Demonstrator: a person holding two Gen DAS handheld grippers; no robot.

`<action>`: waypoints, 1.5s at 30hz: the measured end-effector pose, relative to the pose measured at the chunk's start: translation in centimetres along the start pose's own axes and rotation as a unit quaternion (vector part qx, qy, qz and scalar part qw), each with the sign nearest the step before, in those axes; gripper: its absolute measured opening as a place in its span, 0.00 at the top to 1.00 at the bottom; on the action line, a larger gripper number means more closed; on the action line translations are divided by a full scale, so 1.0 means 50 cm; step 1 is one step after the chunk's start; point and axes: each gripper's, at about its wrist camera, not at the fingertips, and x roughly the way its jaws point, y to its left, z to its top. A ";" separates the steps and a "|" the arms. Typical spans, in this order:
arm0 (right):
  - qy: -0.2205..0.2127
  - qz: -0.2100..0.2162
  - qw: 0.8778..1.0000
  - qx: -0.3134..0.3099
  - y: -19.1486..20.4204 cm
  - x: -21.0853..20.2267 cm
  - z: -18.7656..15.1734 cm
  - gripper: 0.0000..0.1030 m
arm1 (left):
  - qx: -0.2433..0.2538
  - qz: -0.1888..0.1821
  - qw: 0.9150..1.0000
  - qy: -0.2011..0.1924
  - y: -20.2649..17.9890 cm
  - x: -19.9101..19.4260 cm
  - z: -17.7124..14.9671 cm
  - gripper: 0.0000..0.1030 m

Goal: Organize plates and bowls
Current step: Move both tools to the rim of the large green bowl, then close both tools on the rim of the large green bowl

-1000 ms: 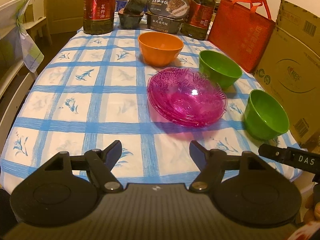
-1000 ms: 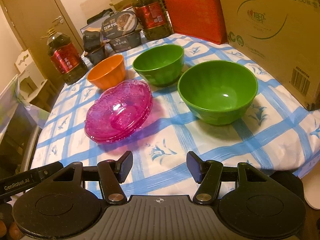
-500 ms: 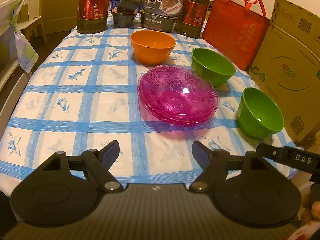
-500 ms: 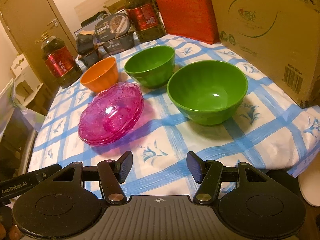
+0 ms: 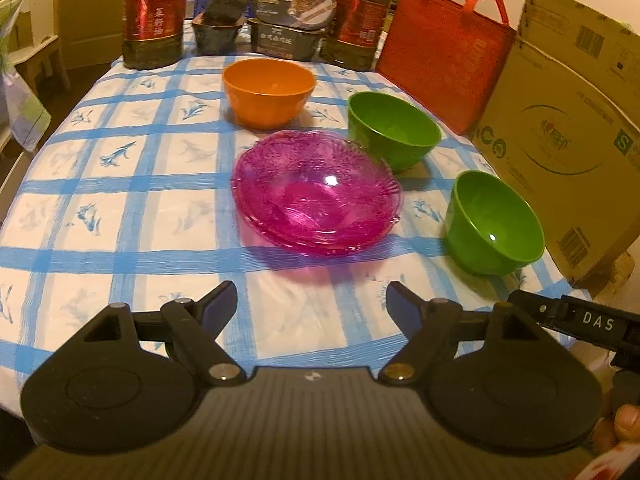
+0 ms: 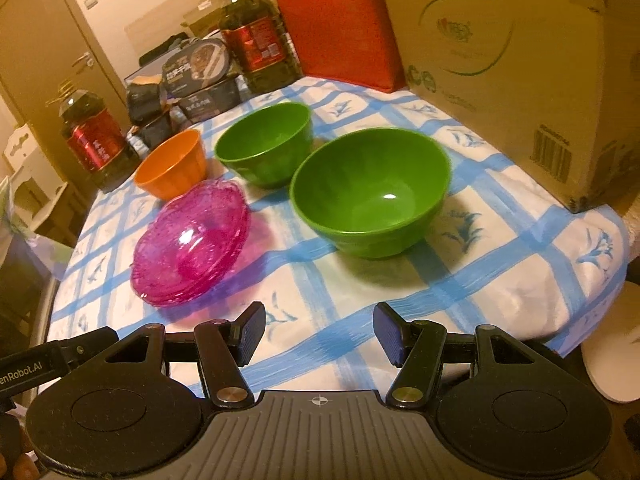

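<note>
A stack of pink glass plates point(image 5: 316, 192) sits mid-table; it also shows in the right wrist view point(image 6: 192, 246). An orange bowl point(image 5: 268, 92) stands behind it. One green bowl point(image 5: 394, 130) is to its right rear, another green bowl point(image 5: 494, 222) at the right near edge. In the right wrist view the near green bowl point(image 6: 370, 190) is closest, the far green bowl point(image 6: 266, 142) and orange bowl point(image 6: 172, 166) behind. My left gripper point(image 5: 312, 304) is open and empty over the table's near edge. My right gripper point(image 6: 318, 330) is open and empty in front of the near green bowl.
The table has a blue-checked cloth point(image 5: 120, 184). Oil bottles point(image 5: 154, 12), food boxes point(image 5: 292, 20) and a red bag point(image 5: 444, 52) line the back. A big cardboard box point(image 5: 568, 128) stands along the right edge. A chair point(image 5: 24, 40) is at the left.
Both grippers have drifted slightly, the left view lowering and shifting left, the right one moving closer to the near green bowl. Jaws stay open. No dish has moved.
</note>
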 end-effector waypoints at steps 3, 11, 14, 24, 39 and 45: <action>-0.002 -0.009 1.000 0.007 -0.017 -0.002 0.002 0.42 | 0.002 -0.008 1.000 0.004 -0.012 0.008 0.003 0.22; -0.014 -0.024 0.999 0.028 -0.056 -0.007 0.013 0.42 | 0.013 -0.023 1.000 0.014 -0.046 0.033 0.012 0.21; -0.019 -0.028 0.999 0.035 -0.070 -0.005 0.020 0.42 | 0.019 -0.034 0.999 0.014 -0.063 0.044 0.017 0.21; -0.035 -0.040 0.997 0.062 -0.127 -0.001 0.053 0.42 | 0.035 -0.062 0.997 0.018 -0.137 0.100 0.043 0.22; -0.036 -0.035 0.996 0.069 -0.198 0.077 0.146 0.42 | 0.034 -0.094 0.995 0.028 -0.229 0.228 0.100 0.35; -0.024 -0.026 0.997 0.067 -0.211 0.117 0.166 0.44 | 0.030 -0.101 0.994 0.038 -0.244 0.277 0.112 0.50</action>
